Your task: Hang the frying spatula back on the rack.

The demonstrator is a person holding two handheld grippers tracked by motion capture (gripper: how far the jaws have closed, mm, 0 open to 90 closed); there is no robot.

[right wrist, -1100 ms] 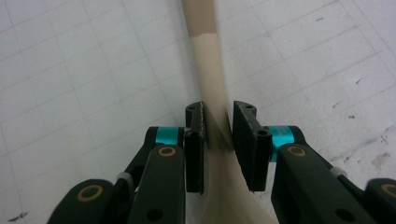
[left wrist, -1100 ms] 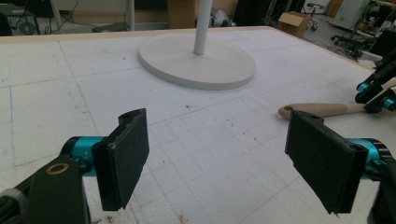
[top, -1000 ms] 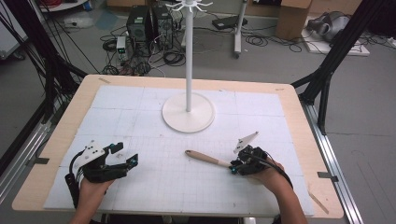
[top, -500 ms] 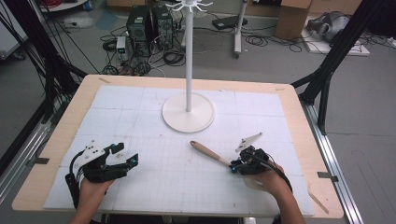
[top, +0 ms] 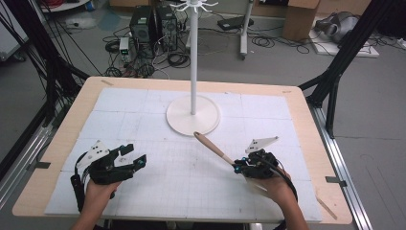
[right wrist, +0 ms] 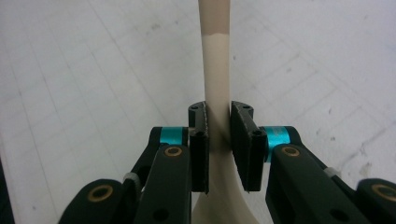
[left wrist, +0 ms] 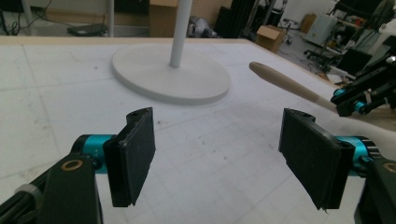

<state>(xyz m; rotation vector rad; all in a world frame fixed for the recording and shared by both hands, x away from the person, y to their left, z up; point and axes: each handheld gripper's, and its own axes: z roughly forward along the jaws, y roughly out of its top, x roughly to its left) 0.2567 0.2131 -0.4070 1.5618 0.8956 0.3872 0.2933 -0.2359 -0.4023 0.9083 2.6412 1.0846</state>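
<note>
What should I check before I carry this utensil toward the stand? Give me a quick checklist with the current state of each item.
1. Right gripper grip: jaws closed on the utensil handle, ok.
2. Utensil off the table: handle angles up toward the stand base, lifted, ok.
3. Grip centred between the pads: handle sits in the middle, ok.
4. Left gripper out of the way: open, holding nothing, well apart from the utensil, ok.
5. Stand pole upright on its base: ok.
6. Free hook at the top of the stand: too small to judge, cannot tell.
</note>
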